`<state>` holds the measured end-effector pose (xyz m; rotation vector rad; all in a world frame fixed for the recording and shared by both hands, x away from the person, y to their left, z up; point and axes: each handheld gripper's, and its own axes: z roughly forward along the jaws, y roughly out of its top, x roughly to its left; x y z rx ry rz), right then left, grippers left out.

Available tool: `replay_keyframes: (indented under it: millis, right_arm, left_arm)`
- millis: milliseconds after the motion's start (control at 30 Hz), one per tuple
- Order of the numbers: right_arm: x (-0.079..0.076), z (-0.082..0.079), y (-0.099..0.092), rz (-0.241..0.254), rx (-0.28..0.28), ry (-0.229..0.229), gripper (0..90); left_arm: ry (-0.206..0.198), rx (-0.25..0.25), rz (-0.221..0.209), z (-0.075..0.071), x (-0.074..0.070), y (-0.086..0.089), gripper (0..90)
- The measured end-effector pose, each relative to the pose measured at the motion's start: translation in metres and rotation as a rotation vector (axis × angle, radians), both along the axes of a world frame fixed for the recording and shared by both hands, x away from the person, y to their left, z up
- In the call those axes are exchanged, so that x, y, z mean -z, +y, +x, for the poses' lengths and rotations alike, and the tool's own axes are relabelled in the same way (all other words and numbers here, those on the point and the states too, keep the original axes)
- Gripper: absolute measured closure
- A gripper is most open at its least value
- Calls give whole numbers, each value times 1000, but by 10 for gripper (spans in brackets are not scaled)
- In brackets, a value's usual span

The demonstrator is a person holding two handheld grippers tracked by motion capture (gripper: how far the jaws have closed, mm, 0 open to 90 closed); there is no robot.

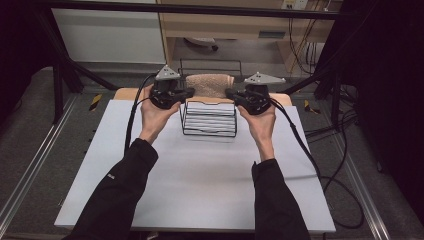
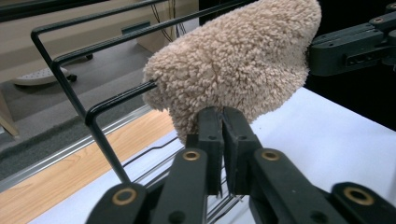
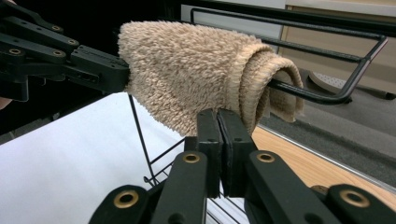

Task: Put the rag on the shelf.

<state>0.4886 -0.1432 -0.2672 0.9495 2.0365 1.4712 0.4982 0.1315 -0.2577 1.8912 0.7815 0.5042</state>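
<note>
At the far edge of the white table point(image 1: 200, 170), just ahead of my hands, a rolled beige towel point(image 1: 210, 85) rests on the top bar of a black wire rack point(image 1: 208, 120). Its long axis runs across the table, parallel to that far edge, so one end faces my left gripper point(image 1: 186, 92) and the other my right gripper point(image 1: 231, 93). Both hands sit about equally near, one at each end.

In the left gripper view my jaws are pressed together with a pinch of the towel's point(image 2: 233, 60) fluffy lower edge caught at their tips. In the right gripper view my jaws are likewise clenched, gripping the towel point(image 3: 187, 70) low on its rolled end, just beside the rack's bar point(image 3: 322, 95) that pokes out of the roll.

With the roll lying lengthwise between my two grips, I judge the coming move depends on both hands travelling together, so that it stays level and does not sag or unroll.
</note>
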Motion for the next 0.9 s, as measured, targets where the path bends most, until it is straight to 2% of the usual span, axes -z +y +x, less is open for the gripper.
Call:
replay_keyframes:
  millis: [233,333,467,667,900]
  right_arm:
    - [-6,-10,-7,17,-9,-13,798]
    - [-9,-14,-9,28,-15,-15,762]
    - [-11,-20,-12,31,-24,-10,716]
    - [-12,-27,-16,24,-32,-2,602]
    - [-9,-37,-26,27,-21,13,435]
  left_arm:
    - [0,3,-20,-10,-7,11,743]
    - [13,6,-28,-13,-9,17,679]
    - [13,-4,-18,-17,-8,24,590]
    - [18,-16,-2,-24,-3,34,471]
    - [32,-26,9,-36,11,48,329]
